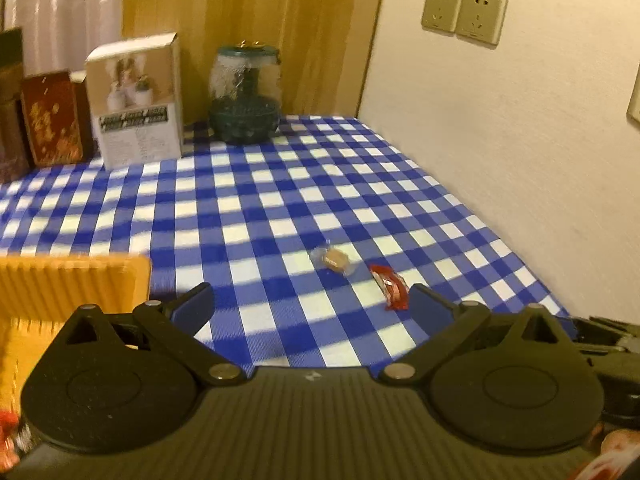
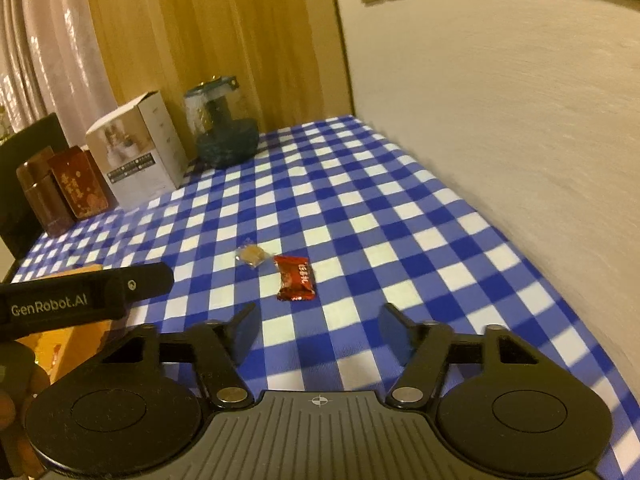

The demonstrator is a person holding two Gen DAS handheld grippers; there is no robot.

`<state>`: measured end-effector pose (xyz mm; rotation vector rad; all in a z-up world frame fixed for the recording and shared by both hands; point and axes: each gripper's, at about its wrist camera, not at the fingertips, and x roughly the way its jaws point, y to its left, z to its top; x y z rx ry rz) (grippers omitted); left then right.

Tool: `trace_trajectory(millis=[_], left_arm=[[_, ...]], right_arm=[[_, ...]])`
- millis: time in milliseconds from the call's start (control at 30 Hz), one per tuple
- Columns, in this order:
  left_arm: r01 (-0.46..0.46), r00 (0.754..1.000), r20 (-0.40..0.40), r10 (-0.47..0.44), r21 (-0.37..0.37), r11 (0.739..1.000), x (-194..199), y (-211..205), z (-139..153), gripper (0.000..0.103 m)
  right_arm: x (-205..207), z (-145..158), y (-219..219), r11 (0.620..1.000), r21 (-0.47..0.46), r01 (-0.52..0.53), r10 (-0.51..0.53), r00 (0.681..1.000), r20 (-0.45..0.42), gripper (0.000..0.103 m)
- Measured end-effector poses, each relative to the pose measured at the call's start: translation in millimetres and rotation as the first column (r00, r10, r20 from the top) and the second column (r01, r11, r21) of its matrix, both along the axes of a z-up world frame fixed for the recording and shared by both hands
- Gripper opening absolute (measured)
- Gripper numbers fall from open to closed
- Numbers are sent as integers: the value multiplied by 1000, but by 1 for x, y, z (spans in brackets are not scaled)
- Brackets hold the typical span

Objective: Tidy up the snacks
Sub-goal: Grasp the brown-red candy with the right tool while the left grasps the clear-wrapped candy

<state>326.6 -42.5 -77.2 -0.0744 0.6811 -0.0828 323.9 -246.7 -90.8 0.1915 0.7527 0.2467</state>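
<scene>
Orange basket (image 1: 72,284) at far left of the checkered worktop (image 1: 280,184). Left tongs (image 1: 310,306) wide apart, nothing between. Clear-wrapped candy (image 2: 251,255) mid-cloth, red snack packet (image 2: 295,279) just right of it. Right tongs (image 2: 318,330) apart, empty, just short of the packet.

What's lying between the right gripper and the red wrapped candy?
Nothing: only bare blue-checked tablecloth separates the right gripper from the red wrapped candy, in the right wrist view.
</scene>
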Motion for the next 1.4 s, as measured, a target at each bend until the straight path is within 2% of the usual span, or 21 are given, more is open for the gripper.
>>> trace_trajectory(millis=[100,233,400,533,933,1067,1300,1400], left_arm=[[2,1000,22,-3,29,1000,13,1,1,101],[-9,1000,13,9,18,1000,29,8,1,101],[2,1000,2,-2,65,998,49,8,1,99],[-5,1000,-8,6,74,997,63,11,0,99],[-17,998,-51,21,77,997,74,17,-12,99],[-15,998,-56,20,82,997,74,17,-15,99],[54,997,-58,-49,92,994,76,3,-18,99],[102,993,-76,-94,108,989,83,-7,-25,94]], right_arm=[[13,-8,3,1000,-12,-10,10,1000,1,56],[28,-14,5,1000,1,-21,21,1000,2,52],[44,-23,14,999,-2,-53,53,999,-3,46],[55,-31,23,997,-9,-77,77,997,-10,42],[81,-53,47,992,-71,-104,102,994,-31,36],[82,-54,51,988,-100,-113,111,993,-29,26],[79,-39,17,997,-74,28,-28,1000,0,25],[80,-38,0,996,-55,77,-78,997,-12,25]])
